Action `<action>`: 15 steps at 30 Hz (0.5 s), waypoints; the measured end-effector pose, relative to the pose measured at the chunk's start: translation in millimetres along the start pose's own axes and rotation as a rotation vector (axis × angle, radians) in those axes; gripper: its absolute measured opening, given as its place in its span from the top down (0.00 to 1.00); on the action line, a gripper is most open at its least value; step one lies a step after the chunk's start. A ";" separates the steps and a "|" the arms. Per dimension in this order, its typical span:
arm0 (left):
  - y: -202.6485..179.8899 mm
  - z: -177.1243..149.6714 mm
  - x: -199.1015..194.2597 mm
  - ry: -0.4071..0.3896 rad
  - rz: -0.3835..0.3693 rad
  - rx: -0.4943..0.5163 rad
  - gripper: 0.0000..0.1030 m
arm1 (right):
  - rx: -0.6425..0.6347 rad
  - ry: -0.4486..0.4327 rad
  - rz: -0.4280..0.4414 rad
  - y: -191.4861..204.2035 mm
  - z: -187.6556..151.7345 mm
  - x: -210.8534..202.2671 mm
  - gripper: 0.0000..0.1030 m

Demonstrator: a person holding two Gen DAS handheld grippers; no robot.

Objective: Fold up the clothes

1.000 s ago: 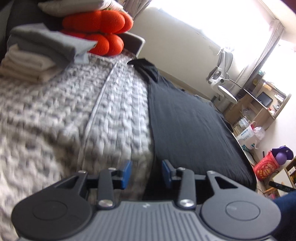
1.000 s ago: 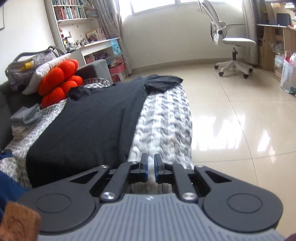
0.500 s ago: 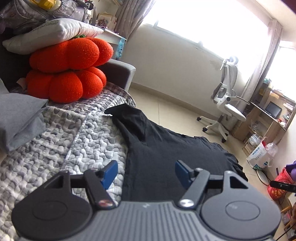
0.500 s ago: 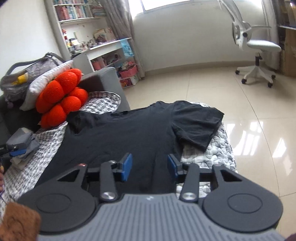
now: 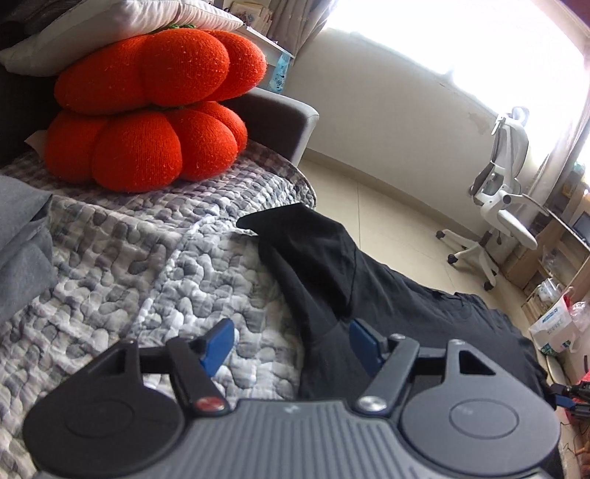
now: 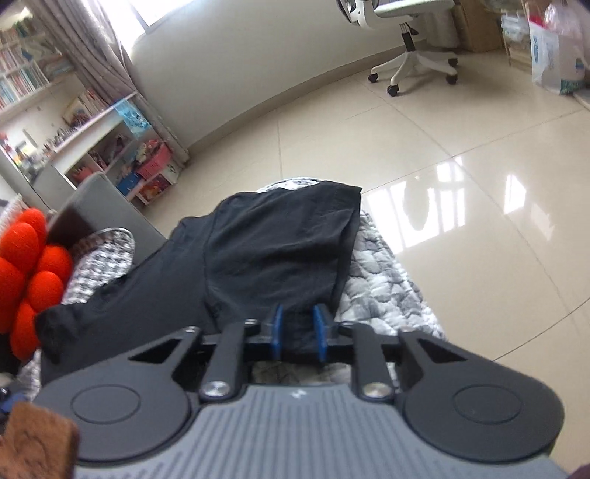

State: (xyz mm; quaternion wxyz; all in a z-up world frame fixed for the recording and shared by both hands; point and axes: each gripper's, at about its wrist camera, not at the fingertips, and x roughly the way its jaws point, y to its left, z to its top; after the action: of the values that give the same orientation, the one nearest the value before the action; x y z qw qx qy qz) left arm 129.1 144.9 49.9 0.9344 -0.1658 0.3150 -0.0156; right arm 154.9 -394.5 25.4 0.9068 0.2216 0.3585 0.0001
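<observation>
A black T-shirt [image 5: 405,317] lies spread on a grey quilted bed cover [image 5: 147,265]. My left gripper [image 5: 291,344] is open wide, low over the shirt's left sleeve [image 5: 309,250], with the sleeve's lower edge between its jaws. In the right wrist view the shirt [image 6: 184,280] lies across the bed, and my right gripper [image 6: 298,333] is partly closed around the near edge of the right sleeve [image 6: 280,243]. Black cloth fills the gap between its pads; whether they pinch it is unclear.
Two orange pumpkin cushions [image 5: 147,110] and a white pillow [image 5: 110,29] stack at the bed's head. Folded grey clothes [image 5: 22,235] lie at left. A white office chair [image 5: 501,206] stands on the tiled floor [image 6: 442,154]. Bookshelves [image 6: 73,140] line the wall.
Both grippers moved forward from the shirt's hem up to its sleeves. The left opened wide. The right opened half a second ago and has since narrowed around the right sleeve's edge.
</observation>
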 end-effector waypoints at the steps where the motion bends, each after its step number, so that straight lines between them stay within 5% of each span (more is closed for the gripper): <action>1: 2.3 1.6 6.3 0.010 -0.004 -0.014 0.32 | -0.030 -0.019 -0.019 3.8 -0.9 0.5 0.91; 8: 21.8 5.7 27.8 0.029 -0.032 -0.128 0.32 | -0.146 -0.185 -0.146 15.9 2.0 -21.9 0.99; 15: 28.8 9.7 30.2 0.023 -0.053 -0.121 0.31 | -0.300 -0.103 -0.144 34.5 0.6 -5.0 0.93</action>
State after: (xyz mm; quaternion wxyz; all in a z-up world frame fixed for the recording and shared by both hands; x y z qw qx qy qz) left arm 156.9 171.0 30.3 0.9182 -0.2301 0.3216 -0.0231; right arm 157.1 -364.4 43.0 0.9446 0.0571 0.3225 -0.0228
